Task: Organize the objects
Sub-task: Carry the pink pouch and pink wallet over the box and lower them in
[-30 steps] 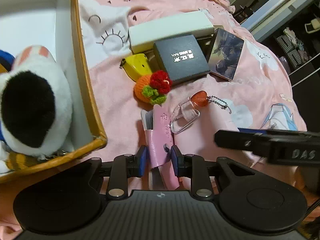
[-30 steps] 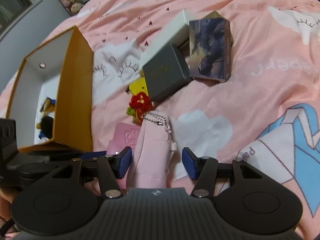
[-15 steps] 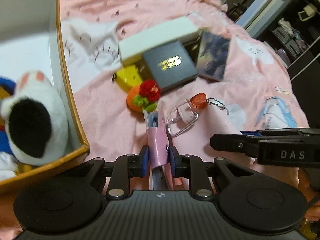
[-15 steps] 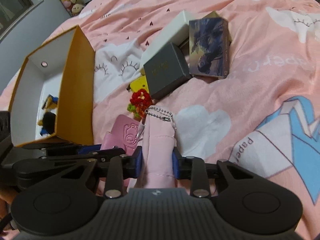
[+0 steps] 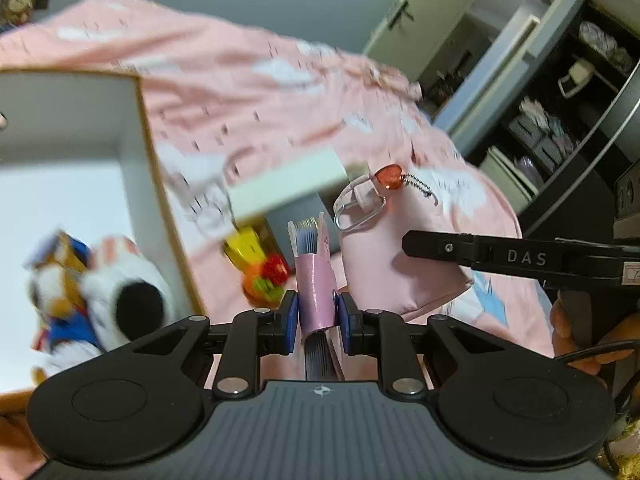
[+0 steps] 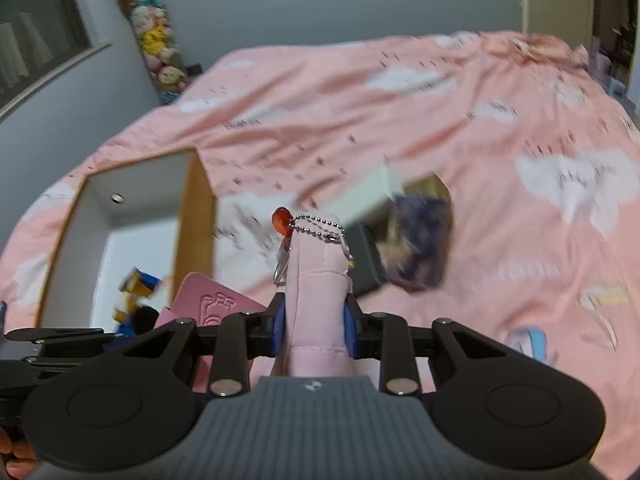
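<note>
My left gripper (image 5: pixel 317 316) is shut on a pink card holder (image 5: pixel 315 292) with blue-edged cards sticking out, held above the bed. My right gripper (image 6: pixel 314 328) is shut on a pink fabric pouch (image 6: pixel 316 280) with a ball chain and a red heart charm (image 6: pixel 281 220). The pouch also shows in the left wrist view (image 5: pixel 384 264), lifted beside the card holder. The card holder shows in the right wrist view (image 6: pixel 208 304) at lower left. An open orange-edged box (image 5: pixel 148 184) with white inside holds plush toys (image 5: pixel 120 300).
On the pink bedspread (image 6: pixel 440 128) lie a white box (image 5: pixel 288 188), a dark grey box (image 6: pixel 364 260), a dark picture card (image 6: pixel 420 248), a yellow item (image 5: pixel 244 244) and an orange knitted toy (image 5: pixel 268 280). Shelves (image 5: pixel 560 120) stand at the right.
Both grippers have risen from the bed with their objects and the views tilted up toward the wall. The right gripper closed on the pouch about half a second ago.
</note>
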A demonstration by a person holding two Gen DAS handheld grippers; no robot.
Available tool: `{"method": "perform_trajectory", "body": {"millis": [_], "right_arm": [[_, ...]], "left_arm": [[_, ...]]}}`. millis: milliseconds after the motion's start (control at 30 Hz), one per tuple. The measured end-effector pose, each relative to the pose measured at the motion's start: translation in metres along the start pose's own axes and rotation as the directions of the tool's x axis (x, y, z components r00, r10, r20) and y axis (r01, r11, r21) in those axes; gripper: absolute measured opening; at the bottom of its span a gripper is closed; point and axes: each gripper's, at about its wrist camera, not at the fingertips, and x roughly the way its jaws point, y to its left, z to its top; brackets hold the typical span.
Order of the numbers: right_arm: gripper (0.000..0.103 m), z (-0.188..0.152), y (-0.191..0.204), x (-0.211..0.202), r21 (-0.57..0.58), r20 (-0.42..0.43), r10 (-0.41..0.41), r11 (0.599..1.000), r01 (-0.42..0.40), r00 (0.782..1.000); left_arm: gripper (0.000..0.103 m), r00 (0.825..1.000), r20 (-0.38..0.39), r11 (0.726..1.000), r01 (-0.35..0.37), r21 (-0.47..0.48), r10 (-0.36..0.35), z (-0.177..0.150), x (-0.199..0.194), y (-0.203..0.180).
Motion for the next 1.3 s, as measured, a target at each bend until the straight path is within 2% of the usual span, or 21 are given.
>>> {"method": "perform_trajectory", "body": {"millis": [100, 167, 233, 333, 433, 533, 667, 800, 867, 1067, 1300], "right_arm": [[0.03, 0.012, 0.016, -0.002, -0.025, 0.027, 0.053, 0.998, -0.052, 0.998], [0.03, 0.021, 0.028, -0.001, -0.042, 0.04, 0.099, 0.994, -0.097, 0.994], [0.03, 0.03, 0.043, 0.002, -0.065, 0.053, 0.142, 0.988, -0.138, 0.988], [0.03, 0.042, 0.066, 0.009, -0.092, 0.058, 0.215, 0.974, -0.209, 0.975], [0.03, 0.051, 0.089, 0.022, -0.095, 0.049, 0.285, 0.956, -0.279, 0.957], [0.03, 0.055, 0.11, 0.044, -0.061, 0.016, 0.349, 0.936, -0.347, 0.937], [0.03, 0.05, 0.134, 0.081, 0.013, -0.065, 0.431, 0.902, -0.432, 0.9], [0.03, 0.038, 0.15, 0.111, 0.062, -0.144, 0.472, 0.881, -0.468, 0.87], [0.03, 0.031, 0.155, 0.123, 0.077, -0.185, 0.487, 0.873, -0.481, 0.854], [0.029, 0.012, 0.176, 0.146, 0.016, -0.288, 0.452, 0.884, -0.468, 0.844], [0.03, 0.003, 0.185, 0.17, 0.014, -0.375, 0.443, 0.881, -0.472, 0.815]], "left_arm": [[0.023, 0.998, 0.024, 0.998, -0.063, -0.006, 0.063, 0.01, -0.015, 0.008], [0.023, 0.998, 0.034, 0.997, -0.052, -0.061, 0.054, 0.02, -0.029, 0.021], [0.023, 0.996, 0.058, 0.995, -0.068, -0.069, 0.073, 0.029, -0.044, 0.029], [0.023, 0.983, 0.069, 0.986, -0.167, -0.029, 0.169, 0.043, -0.062, 0.035], [0.023, 0.972, 0.033, 0.973, -0.231, 0.0, 0.231, 0.056, -0.075, 0.048], [0.023, 0.952, -0.029, 0.953, -0.304, 0.013, 0.304, 0.065, -0.077, 0.066], [0.023, 0.915, -0.098, 0.921, -0.39, 0.026, 0.39, 0.067, -0.067, 0.085], [0.024, 0.878, -0.149, 0.89, -0.454, 0.041, 0.455, 0.058, -0.065, 0.099], [0.024, 0.866, -0.172, 0.882, -0.47, 0.035, 0.469, 0.053, -0.066, 0.106], [0.024, 0.838, -0.18, 0.856, -0.514, 0.054, 0.515, 0.037, -0.064, 0.109], [0.024, 0.796, -0.151, 0.81, -0.58, 0.088, 0.587, 0.023, -0.049, 0.111]]}}
